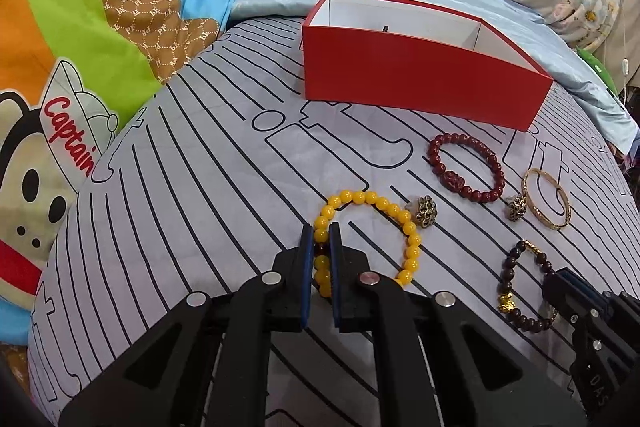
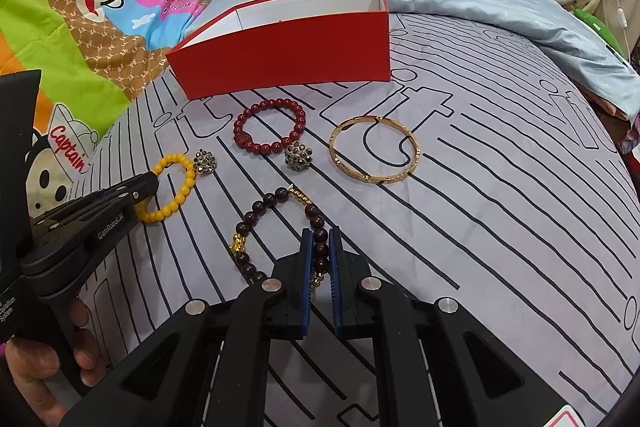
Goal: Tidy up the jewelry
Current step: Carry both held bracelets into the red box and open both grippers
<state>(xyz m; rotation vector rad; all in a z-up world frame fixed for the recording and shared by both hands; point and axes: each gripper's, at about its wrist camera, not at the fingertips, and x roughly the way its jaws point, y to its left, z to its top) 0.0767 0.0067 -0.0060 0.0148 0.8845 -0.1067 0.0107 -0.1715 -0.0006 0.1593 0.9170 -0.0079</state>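
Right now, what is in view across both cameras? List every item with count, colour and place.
red box: 1, red outside, white inside, open, far side of the bedspread
yellow bead bracelet: 1, yellow, between the left tongs
dark bead bracelet: 1, dark brown with gold charms, between the right tongs
red bead bracelet: 1, dark red, before the box
gold bangle: 1, gold, right of the red one
flower ornaments: 2, dark and glittery, among the bracelets
bedspread: 1, grey, black lines
left tongs: black, shut
right tongs: black, shut

Lighting was bright, even and diffuse — shadows were faint. Both views stayed sharp centrally; fisheye distortion curved edges — corners vignetted black.
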